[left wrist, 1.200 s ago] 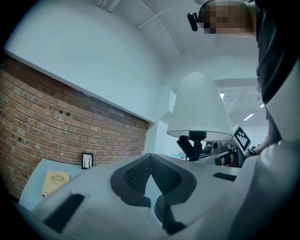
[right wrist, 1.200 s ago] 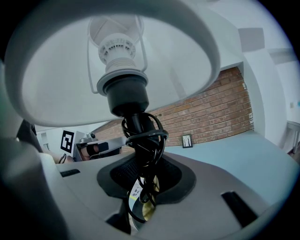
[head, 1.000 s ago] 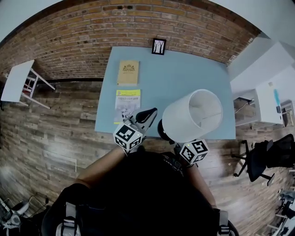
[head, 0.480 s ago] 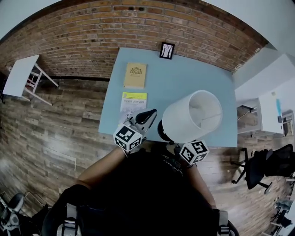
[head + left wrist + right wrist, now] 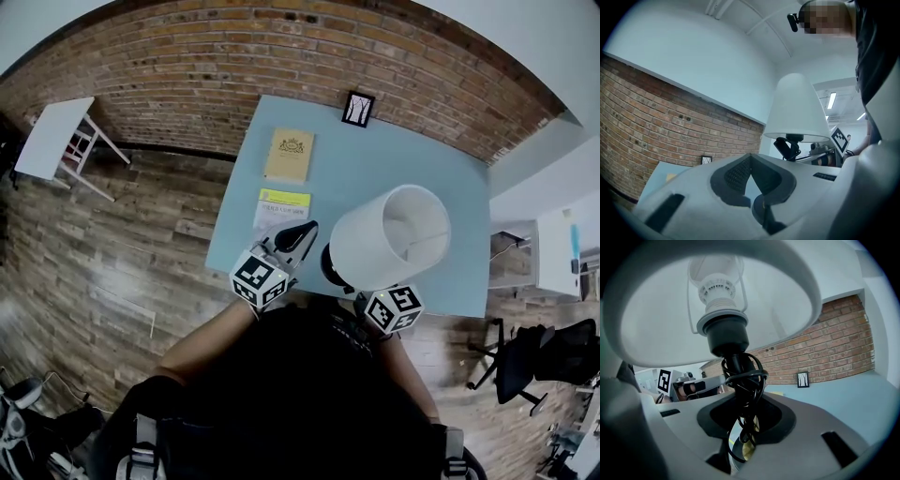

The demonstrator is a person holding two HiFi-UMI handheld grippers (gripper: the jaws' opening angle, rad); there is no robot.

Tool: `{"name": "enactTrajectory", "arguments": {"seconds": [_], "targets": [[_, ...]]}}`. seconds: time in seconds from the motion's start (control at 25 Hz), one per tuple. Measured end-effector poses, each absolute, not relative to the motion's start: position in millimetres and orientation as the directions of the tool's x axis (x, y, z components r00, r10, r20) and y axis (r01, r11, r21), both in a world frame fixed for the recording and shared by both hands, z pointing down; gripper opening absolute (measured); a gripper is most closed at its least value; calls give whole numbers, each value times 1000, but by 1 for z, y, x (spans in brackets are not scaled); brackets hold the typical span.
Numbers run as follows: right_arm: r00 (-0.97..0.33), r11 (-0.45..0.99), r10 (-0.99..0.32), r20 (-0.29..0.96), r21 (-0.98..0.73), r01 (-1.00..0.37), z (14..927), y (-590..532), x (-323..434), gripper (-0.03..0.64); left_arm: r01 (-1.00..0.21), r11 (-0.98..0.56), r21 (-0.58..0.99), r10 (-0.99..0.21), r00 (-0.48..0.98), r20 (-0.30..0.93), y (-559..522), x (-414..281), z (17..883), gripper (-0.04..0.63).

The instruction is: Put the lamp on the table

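Closer lay the tabletop (image 5: 375, 178), drawn in ahead of both grippers since a second before. The right gripper (image 5: 743, 425) was clamped on the cord-wrapped stem of the lamp (image 5: 389, 234), shade above its jaws. The left gripper (image 5: 750, 161), just left of the lamp, had its jaws together, empty.

framed picture (image 5: 357, 109) 1 o'clock | tan book (image 5: 290, 156) 12 o'clock | yellow booklet (image 5: 282, 207) at its 6 o'clock | white side table (image 5: 52, 139) 10 o'clock
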State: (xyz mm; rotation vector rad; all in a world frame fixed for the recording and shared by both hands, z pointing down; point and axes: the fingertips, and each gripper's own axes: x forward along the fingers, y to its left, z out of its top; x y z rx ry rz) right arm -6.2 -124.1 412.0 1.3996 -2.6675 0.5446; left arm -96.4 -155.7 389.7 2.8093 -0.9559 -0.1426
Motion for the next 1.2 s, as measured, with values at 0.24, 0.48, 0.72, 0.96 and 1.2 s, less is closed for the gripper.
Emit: {"name": "enactTrajectory", "arguments": {"seconds": [0.24, 0.48, 0.72, 0.96, 1.2], "targets": [[-594, 531, -767, 242, -278, -800, 419, -142, 2, 98, -609, -770, 193, -623, 782, -18, -174, -88, 394, 9], [-591, 521, -763, 261, -292, -802, 428, -160, 20, 98, -613, -764, 200, -625, 781, 3, -189, -74, 400, 9], [-597, 523, -753, 277, -297, -799, 433, -178, 37, 98, -631, -751, 194, -642, 767, 12, -205, -62, 405, 9], [-600, 519, -743, 295, -311, -796, 438, -195, 52, 98, -631, -741, 231, -643, 765, 27, -221, -48, 411, 9], [-611, 526, -729, 308, -319, -788, 448, -213, 65, 98, -631, -733, 255, -641, 766, 55, -237, -32, 426, 9]]}}
